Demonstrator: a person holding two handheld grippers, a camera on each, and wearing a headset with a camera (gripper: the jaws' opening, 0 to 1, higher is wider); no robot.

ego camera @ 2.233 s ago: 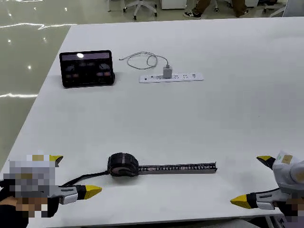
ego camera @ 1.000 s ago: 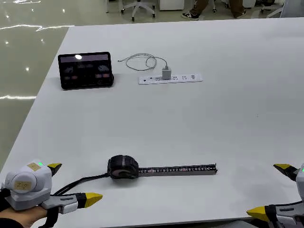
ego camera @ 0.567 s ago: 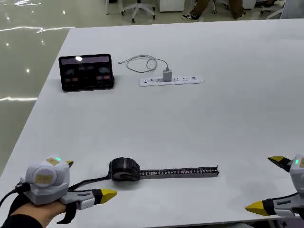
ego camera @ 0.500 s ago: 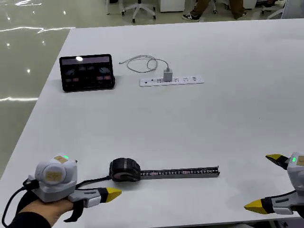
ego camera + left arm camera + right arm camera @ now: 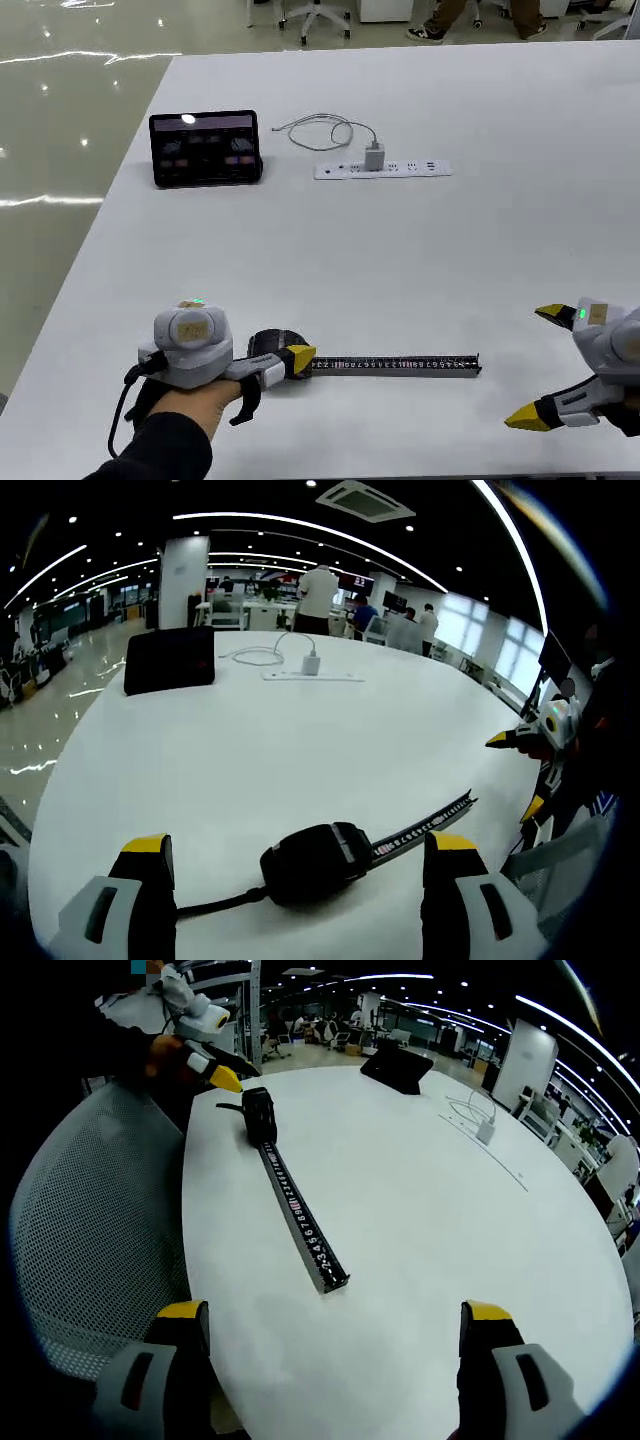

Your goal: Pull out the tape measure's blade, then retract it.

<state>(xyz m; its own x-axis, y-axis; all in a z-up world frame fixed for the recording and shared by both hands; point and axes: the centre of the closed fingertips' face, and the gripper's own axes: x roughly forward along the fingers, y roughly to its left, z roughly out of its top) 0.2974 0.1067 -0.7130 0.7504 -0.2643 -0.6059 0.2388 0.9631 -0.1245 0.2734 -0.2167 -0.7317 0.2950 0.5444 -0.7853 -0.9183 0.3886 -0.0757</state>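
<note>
Straddling the case with the left gripper: its fingers are sitting wide open, one on each side, and I'm not seeing contact on either. Case is sitting near the front edge of the table, with a black cord trailing off its back toward me. Blade is lying along the table, running out of the case toward the right gripper, hook at the far end. Right fingers are also hanging open and empty, near the hook but not touching it.

I'm reading the pull-out as done and the retract as pending. Nothing is holding the blade out, so I'm guessing a lock or friction is doing that.

Handling, as I'm judging it:
- Case: I'm expecting it to be dense for its size and rigid, with a rubbery shell that grips well. I'm planning to clamp across its two broad sides, clear of the blade mouth and cord. On this smooth table it's likely to skate if one finger lands first, so I'm centring before closing.
- Blade: thin springy steel, probably slick, kinking if bent, with sharp edges. I'm expecting a fast snap-back, so I'm aiming to pinch the flat faces just behind the hook and feed it in.

Tablet and power strip are sitting well clear at the back.
</note>
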